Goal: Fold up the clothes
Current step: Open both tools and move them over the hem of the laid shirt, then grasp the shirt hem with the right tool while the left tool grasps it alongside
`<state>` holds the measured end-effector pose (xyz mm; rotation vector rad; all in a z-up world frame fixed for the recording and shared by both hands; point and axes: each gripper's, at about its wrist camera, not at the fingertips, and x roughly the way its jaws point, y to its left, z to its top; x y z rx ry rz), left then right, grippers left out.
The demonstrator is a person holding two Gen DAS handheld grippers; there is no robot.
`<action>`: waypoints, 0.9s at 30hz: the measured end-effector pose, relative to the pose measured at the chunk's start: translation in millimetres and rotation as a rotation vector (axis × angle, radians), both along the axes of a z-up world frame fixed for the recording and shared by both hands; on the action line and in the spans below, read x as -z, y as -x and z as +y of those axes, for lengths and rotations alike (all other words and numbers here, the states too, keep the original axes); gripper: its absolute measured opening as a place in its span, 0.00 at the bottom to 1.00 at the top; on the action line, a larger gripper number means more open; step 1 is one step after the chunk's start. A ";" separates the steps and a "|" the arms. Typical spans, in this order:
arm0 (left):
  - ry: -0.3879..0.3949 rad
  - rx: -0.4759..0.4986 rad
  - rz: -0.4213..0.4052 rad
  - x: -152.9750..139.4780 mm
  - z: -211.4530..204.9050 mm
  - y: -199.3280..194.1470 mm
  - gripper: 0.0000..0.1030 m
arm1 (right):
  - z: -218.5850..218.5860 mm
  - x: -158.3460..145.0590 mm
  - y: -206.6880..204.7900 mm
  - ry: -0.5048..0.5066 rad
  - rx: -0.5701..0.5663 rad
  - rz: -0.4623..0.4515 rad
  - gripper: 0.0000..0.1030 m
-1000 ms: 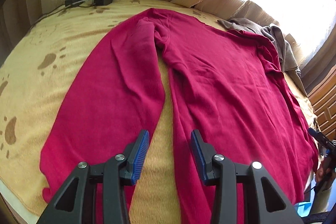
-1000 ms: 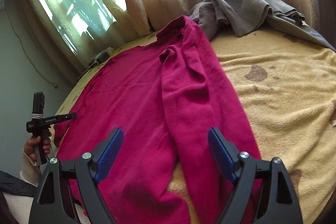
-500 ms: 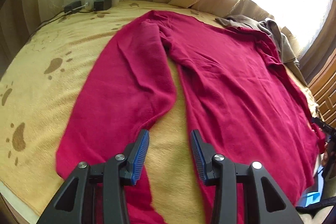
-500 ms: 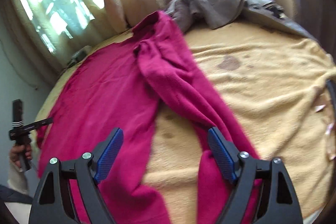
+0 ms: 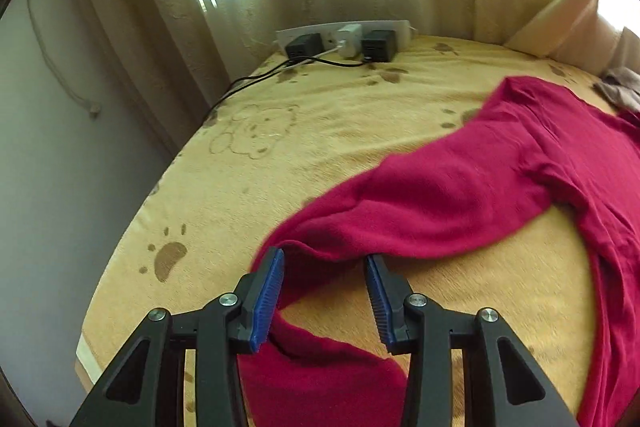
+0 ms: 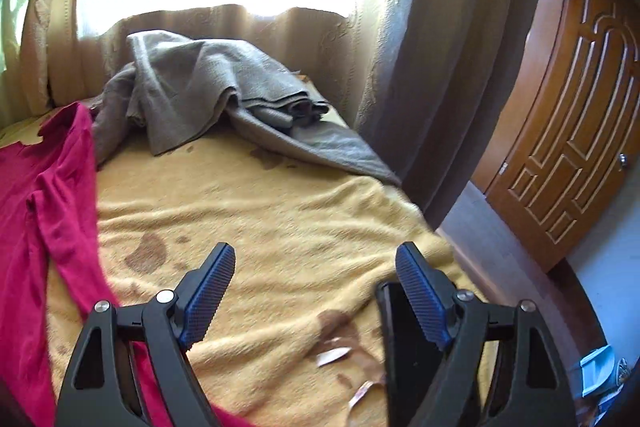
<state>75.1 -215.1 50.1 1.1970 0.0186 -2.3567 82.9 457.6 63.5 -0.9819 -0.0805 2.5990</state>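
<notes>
Left tongs [image 5: 325, 289]: your jaws stand partly open, gripping nothing — the red sleeve [image 5: 420, 211] passes below and between the blue pads.
Right tongs [image 6: 314, 295]: your jaws gape wide and empty over bare yellow blanket [image 6: 280, 211]; the red garment [image 6: 48, 227] lies off to their left, apart from the pads.
Garment: spread flat on the blanket, its body running to your right in the left view.
Farther back: a grey cloth [image 6: 208, 91] heaped by the curtain; a power strip [image 5: 344, 41] at the bed's far edge.
</notes>
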 end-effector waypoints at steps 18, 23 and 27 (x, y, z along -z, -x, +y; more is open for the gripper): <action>-0.340 0.338 0.025 21.1 123.8 -67.9 0.42 | -141.8 39.7 -92.7 0.308 -0.773 -0.158 0.36; -0.406 0.342 0.019 22.9 119.7 -83.3 0.42 | -150.6 44.1 -97.9 0.335 -0.799 -0.189 0.21; -0.515 0.359 0.030 21.4 115.8 -89.7 0.62 | -145.5 44.9 -94.0 0.440 -0.794 -0.198 0.11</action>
